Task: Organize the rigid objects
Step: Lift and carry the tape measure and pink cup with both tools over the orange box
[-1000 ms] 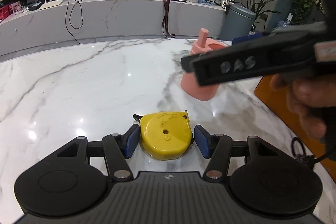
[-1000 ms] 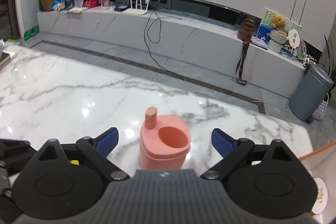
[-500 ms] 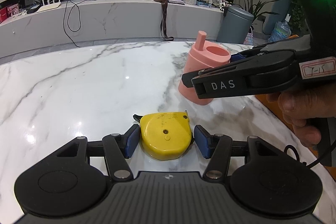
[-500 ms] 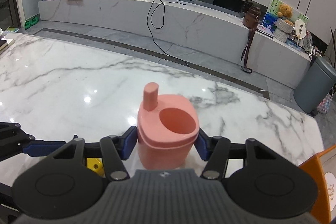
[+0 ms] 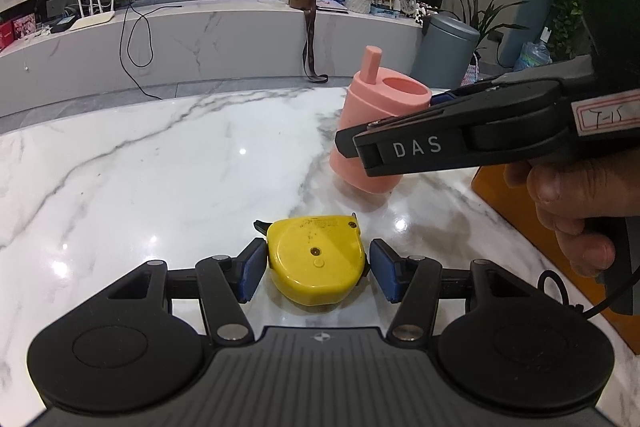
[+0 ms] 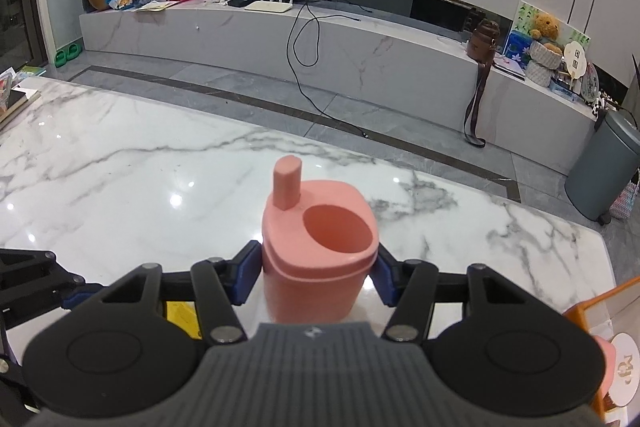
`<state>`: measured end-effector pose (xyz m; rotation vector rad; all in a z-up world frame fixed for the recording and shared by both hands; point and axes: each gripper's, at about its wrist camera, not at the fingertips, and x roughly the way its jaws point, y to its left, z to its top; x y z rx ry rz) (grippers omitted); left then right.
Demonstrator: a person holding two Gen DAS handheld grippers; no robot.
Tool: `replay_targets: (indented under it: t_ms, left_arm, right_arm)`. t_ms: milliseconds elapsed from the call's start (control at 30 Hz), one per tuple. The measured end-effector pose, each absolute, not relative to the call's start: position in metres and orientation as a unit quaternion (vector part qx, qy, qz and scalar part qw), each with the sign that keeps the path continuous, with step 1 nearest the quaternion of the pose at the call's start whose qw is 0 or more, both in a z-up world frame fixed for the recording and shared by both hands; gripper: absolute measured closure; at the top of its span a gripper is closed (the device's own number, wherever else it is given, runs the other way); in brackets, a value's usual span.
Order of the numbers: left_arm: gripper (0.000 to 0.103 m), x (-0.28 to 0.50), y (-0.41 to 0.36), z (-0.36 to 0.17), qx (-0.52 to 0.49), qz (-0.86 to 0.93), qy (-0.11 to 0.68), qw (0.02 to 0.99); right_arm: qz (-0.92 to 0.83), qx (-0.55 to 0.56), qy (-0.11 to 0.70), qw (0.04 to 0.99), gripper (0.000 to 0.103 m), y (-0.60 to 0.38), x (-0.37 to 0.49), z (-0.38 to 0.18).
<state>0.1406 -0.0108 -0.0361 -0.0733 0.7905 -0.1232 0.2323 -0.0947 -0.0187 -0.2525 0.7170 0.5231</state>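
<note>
Right gripper (image 6: 318,273) is clamped on the pink plastic cup with a stubby straw post on its lid (image 6: 318,247), blue pads pinching the body just under the lid rim on both sides. Its jaws have just been closing, and the cup is squarely between them now. Left gripper (image 5: 316,273) has the flat yellow plastic tape measure case (image 5: 316,267) between its blue pads (image 5: 250,275); the left pad looks to be touching, the right one sits just beside the case with what looks like a sliver of gap, so I can't honestly say whether it's gripped or just bracketed.

Both things sit on the white marble table (image 5: 160,167), toward its right side, cup farther back, tape measure nearer, with an orange tray (image 5: 516,203) at the right edge.

Handling-wise: the cup looks rigid, hollow and light, and its matte skin should give the pads decent friction. It tapers toward the base, so staying just under that lid lip seems smart, since the lip would catch if it slips. The tape measure probably feels dense for its size, with hard smooth sides, so squeezing across the flat edges near the middle is likely best.
</note>
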Motion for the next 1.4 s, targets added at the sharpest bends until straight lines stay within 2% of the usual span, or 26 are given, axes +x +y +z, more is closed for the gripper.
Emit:
replay_targets:
  t_ms: [600, 1400]
  left_arm:
    - [0.038, 0.128, -0.031, 0.005, -0.030, -0.067, 0.349, 0.934]
    - [0.038, 0.105, -0.102, 0.049, 0.024, -0.107, 0.315, 0.943]
  right_arm:
    - [0.243, -0.108, 0.312, 0.912, 0.046, -0.130, 0.206, 0.028]
    - [0.205, -0.090, 0.271, 0.936, 0.046, -0.209, 0.153, 0.091]
